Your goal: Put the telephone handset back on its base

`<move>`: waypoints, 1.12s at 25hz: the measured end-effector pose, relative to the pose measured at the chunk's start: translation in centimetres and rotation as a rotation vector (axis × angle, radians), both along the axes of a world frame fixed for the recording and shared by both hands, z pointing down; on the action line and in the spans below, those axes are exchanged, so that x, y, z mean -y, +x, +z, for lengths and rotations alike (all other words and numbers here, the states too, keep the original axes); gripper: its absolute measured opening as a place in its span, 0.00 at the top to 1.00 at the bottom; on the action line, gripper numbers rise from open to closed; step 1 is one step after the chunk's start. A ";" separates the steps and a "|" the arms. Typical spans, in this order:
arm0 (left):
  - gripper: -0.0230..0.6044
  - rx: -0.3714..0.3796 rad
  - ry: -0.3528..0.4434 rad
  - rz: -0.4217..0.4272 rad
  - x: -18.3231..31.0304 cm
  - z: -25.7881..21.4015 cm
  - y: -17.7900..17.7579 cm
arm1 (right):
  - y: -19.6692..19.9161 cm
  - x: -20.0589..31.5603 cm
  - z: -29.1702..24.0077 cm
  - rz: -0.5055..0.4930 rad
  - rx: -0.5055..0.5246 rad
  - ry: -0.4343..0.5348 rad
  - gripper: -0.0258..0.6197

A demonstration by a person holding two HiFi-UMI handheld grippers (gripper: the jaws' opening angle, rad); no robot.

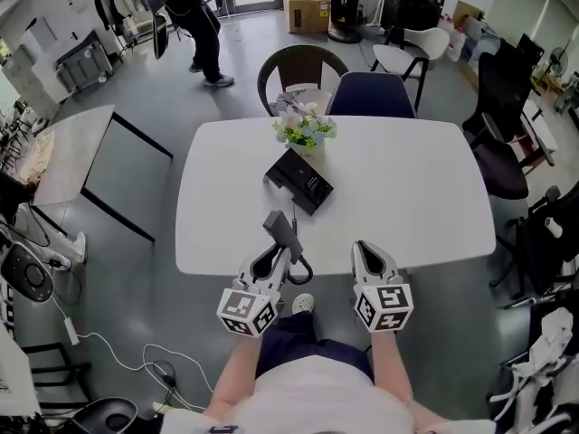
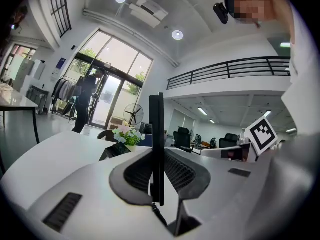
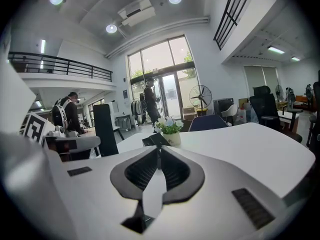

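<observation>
Item: telephone handset (image 2: 156,144), a dark slab, seen edge-on and upright in the left gripper view. My left gripper (image 1: 279,251) has it pinched between narrowly parted pads, above the near edge of the white table (image 1: 407,188). Its curly cord (image 1: 298,267) hangs below the jaws. Item: base (image 1: 301,182), lying askew at mid-table, well apart from the handset and farther out. Item: flower pot (image 1: 306,134), just beyond the base, at its far corner. Item: right gripper (image 3: 159,153), jaws pressed together on nothing, idle at the near right and touching neither phone part. Risks, as I judge them: the pads hold only a thin section, so the handset may swivel or slip as I reach out. The cord could catch on the table edge or on my own jaws and drag the base. Nothing steadies the base, so a crooked set-down may shove it into the pot and tip the flowers. The base sits at an angle, so a handset brought in straight would miss the cradle.
</observation>
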State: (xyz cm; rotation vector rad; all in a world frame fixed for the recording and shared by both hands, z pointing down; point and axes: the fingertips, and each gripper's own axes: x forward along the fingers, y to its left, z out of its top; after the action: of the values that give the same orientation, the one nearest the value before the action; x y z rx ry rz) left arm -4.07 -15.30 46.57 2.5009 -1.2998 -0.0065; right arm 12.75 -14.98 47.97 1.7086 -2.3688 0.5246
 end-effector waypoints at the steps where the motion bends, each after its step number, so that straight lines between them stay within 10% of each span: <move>1: 0.85 -0.007 -0.003 0.003 0.6 0.2 -0.2 | -0.2 0.5 0.1 0.002 -0.001 0.000 0.89; 28: 0.85 -0.087 -0.053 0.028 6.2 2.7 -2.8 | -2.8 6.0 1.6 0.015 -0.033 -0.026 0.89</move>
State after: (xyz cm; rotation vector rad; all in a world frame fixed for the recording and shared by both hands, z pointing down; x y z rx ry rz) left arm -6.87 -21.50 49.32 2.4455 -1.2151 -0.0727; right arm 9.98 -20.99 49.53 1.7123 -2.3184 0.5235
